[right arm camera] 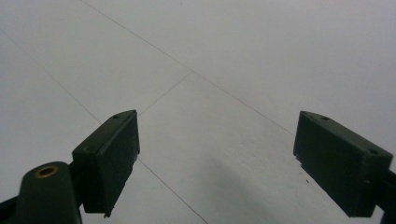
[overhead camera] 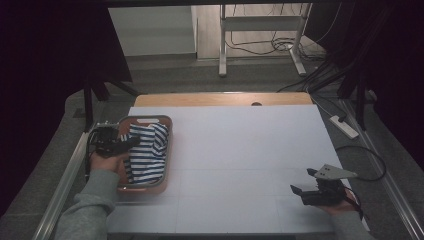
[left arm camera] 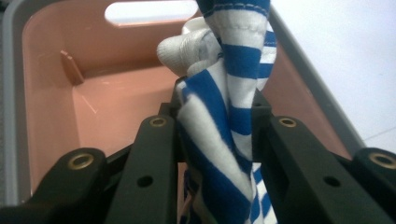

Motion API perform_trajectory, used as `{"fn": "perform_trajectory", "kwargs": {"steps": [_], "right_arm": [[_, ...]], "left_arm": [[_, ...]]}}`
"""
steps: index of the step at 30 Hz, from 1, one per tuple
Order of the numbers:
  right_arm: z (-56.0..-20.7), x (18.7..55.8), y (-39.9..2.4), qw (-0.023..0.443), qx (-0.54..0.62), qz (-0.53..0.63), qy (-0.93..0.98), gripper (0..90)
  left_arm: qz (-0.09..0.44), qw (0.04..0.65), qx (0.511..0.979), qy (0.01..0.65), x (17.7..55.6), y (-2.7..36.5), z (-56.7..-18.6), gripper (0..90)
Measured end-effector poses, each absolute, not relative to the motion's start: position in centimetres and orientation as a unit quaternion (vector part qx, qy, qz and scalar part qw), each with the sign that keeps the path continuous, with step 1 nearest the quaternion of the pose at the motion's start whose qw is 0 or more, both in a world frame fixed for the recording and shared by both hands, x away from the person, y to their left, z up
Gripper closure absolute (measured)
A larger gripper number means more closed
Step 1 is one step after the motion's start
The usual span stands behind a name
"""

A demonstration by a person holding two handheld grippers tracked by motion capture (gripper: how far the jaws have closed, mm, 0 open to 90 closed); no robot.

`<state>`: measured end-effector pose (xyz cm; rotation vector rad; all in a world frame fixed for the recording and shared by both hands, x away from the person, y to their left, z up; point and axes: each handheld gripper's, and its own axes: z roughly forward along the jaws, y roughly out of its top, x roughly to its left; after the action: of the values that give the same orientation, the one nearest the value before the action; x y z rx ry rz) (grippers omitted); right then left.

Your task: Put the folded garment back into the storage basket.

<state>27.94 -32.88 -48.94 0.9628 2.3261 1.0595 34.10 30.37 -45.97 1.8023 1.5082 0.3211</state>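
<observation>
Two jaws of the left hand-held gripper (left arm camera: 215,116) clamp the striped cloth (left arm camera: 229,107), hiding the basket (left arm camera: 46,70) floor; right hand-held gripper (right arm camera: 217,158) gapes.

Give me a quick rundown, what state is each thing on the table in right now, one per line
Striped shirt: bunched up, lying in the basket, a fold pinched by the left gripper.
Pink basket: upright at the table's left edge, holding the shirt.
Left gripper: shut on the striped shirt.
Right gripper: open, nothing between its jaws, over bare table.
White table: flat, bearing the basket.
</observation>
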Motion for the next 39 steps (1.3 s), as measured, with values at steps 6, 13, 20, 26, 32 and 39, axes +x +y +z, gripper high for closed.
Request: {"fn": "perform_trajectory", "kwargs": {"steps": [6, 13, 20, 26, 32, 39], "right_arm": [[-48.9, 27.9, -32.9, 0.204, 0.345, 0.380, 0.834, 15.1], [-49.0, 27.9, -32.9, 0.204, 0.345, 0.379, 0.834, 15.1], [-49.0, 27.9, -32.8, 0.204, 0.345, 0.377, 0.835, 15.1], [-49.0, 27.9, -32.8, 0.205, 0.345, 0.377, 0.835, 15.1], [-48.9, 27.9, -32.8, 0.205, 0.345, 0.376, 0.835, 15.1], [-48.9, 27.9, -32.8, 0.205, 0.345, 0.378, 0.834, 15.1]], "left_arm": [[0.129, 0.356, 0.704, 0.601, 34.5, 30.3, -46.4, 70.8], [0.155, 0.356, 0.702, 0.597, 34.3, 29.9, -46.1, 61.7], [0.194, 0.376, 0.678, 0.601, 33.0, 29.6, -44.7, 28.8], [0.187, 0.404, 0.693, 0.568, 31.5, 29.1, -43.9, 22.3], [0.189, 0.432, 0.713, 0.519, 29.5, 27.9, -43.6, 21.3], [0.183, 0.462, 0.721, 0.483, 27.3, 26.5, -43.8, 21.6]]}}
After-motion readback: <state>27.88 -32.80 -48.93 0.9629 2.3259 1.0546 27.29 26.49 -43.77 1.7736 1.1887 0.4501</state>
